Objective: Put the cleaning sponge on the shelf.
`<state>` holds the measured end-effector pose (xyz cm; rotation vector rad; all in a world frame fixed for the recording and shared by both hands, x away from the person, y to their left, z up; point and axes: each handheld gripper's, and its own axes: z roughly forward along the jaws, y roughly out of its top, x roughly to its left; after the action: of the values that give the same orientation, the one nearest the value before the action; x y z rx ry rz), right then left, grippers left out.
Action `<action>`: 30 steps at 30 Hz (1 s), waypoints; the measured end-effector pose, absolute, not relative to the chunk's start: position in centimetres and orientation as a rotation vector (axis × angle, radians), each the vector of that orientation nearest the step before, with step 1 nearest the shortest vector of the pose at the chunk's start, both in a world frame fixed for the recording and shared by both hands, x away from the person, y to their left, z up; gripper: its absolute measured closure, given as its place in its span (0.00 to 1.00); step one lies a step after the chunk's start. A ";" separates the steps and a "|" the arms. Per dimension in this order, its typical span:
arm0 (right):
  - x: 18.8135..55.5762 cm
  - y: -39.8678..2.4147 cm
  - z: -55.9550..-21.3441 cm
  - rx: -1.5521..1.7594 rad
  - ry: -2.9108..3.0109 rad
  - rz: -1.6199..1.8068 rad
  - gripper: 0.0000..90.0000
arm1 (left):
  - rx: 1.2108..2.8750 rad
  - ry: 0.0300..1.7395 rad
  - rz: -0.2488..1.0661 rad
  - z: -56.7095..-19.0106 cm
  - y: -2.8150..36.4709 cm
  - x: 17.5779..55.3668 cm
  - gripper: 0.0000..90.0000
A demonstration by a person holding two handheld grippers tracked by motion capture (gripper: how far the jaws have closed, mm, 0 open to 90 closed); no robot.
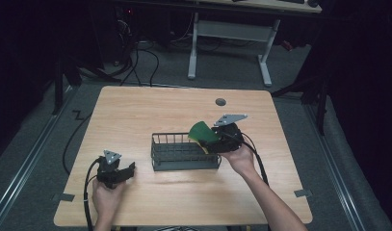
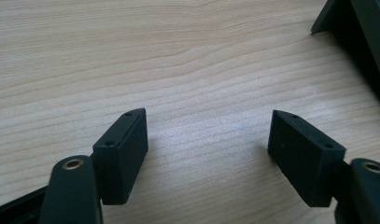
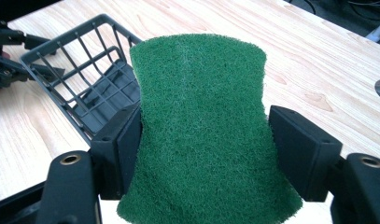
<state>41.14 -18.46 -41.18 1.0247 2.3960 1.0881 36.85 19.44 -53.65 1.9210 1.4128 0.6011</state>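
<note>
Right tool [image 1: 214, 139]: clamped on a green scouring sponge [image 3: 201, 130], one pad pressing each long side so the sponge is pinched in at the waist; in the high view the sponge [image 1: 202, 132] shows a yellow underside and hangs just over the right end of the basket. Left tool [image 2: 208, 140]: jaws apart, nothing between them, resting low over bare wood at the near left of the surface [image 1: 136, 108], well apart from the basket. Wire basket [image 1: 184, 151]: dark, rectangular, open-topped, sitting mid-surface; its rim and mesh wall [image 3: 80, 79] lie just left of the held sponge in the right gripper view. Judged step: carrying the sponge to be set in the basket. Risks: the grip is on soft, compressed foam, so a quick swing could let it squirm or twist out of the pads and fall outside the basket; coming in too low could catch the sponge's edge or the tool's jaw on the wire rim and shove the light, unsteadied basket across the surface; a release made over the end wall could leave the sponge draped on the rim rather than inside.
</note>
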 end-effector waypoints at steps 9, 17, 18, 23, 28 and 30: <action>41.7 -18.0 -42.0 1.045 2.387 1.043 0.32 | 1.919 1.414 0.602 -53.7 19.4 36.8 0.32; 41.8 -17.6 -42.3 1.055 2.372 1.000 0.32 | 1.916 1.413 0.599 -53.7 19.5 36.8 0.32; 41.8 -17.6 -42.3 1.055 2.372 1.000 0.32 | 1.917 1.413 0.599 -53.7 19.5 36.8 0.32; 41.7 -17.4 -42.5 1.048 2.380 0.973 0.32 | 1.918 1.413 0.601 -53.7 19.4 36.8 0.32; 41.5 -17.3 -42.6 1.056 2.375 0.961 0.32 | 1.917 1.413 0.600 -53.7 19.5 36.8 0.32; 41.5 -17.2 -42.6 1.053 2.378 0.949 0.32 | 1.919 1.413 0.602 -53.7 19.4 36.8 0.32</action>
<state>41.52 -17.23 -42.62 1.0526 2.3776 0.9495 36.84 19.44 -53.66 1.9194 1.4129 0.6019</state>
